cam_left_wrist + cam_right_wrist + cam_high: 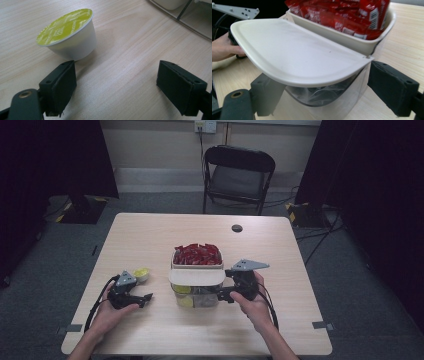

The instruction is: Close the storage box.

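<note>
- High view: my left gripper rests on the table, jaws spread, with the green-lidded capsule just beyond it. My right gripper sits against the right side of the container.
- Left gripper view: jaws wide apart, pinching nothing; the capsule stands tilted just ahead of one pad.
- Right gripper view: jaws spread around the container's clear wall, under its white lid; red sachets fill the upper tray.
</note>
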### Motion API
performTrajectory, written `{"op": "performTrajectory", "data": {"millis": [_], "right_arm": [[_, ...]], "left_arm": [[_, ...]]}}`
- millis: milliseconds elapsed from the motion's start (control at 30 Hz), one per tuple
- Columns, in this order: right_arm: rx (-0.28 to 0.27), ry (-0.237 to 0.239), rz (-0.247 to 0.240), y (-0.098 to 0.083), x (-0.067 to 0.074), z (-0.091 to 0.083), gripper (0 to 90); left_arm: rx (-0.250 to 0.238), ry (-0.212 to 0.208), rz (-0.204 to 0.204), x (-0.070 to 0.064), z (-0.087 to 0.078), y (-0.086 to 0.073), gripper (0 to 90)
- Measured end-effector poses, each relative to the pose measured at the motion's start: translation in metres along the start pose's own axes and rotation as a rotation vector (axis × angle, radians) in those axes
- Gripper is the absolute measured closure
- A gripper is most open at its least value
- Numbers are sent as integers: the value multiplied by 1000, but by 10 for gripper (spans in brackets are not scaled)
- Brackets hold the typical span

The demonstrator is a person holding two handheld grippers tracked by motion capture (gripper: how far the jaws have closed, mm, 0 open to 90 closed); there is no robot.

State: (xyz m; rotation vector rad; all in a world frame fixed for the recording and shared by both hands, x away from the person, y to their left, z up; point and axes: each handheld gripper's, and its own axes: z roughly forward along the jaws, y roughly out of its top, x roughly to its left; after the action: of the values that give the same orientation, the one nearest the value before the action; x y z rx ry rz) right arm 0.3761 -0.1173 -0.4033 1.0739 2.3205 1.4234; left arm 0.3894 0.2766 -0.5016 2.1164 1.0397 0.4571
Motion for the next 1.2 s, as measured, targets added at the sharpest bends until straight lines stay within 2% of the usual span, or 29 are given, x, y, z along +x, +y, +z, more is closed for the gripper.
{"op": "performTrajectory", "data": {"millis": [67, 133, 267, 567, 867, 1033, 1200], "right_arm": [[-1, -6, 4, -2, 1, 1, 141], [5, 14, 22, -4, -2, 2, 146], [20, 14, 27, -9, -3, 5, 146], [14, 26, 13, -12, -4, -1, 146], [46, 13, 1, -22, 0, 3, 146], [49, 10, 2, -28, -1, 1, 146], [83, -10, 7, -38, -4, 1, 146]], "left_arm": [[0, -3, -1, 0, 0, 0, 156], [0, -5, -2, 0, 0, 0, 155], [0, -6, 0, 0, 0, 0, 154], [-7, -10, -4, 0, 1, 0, 152], [1, -4, -1, 0, 0, 0, 152], [1, -4, -1, 0, 0, 0, 152], [1, -4, -1, 0, 0, 0, 152]]}}
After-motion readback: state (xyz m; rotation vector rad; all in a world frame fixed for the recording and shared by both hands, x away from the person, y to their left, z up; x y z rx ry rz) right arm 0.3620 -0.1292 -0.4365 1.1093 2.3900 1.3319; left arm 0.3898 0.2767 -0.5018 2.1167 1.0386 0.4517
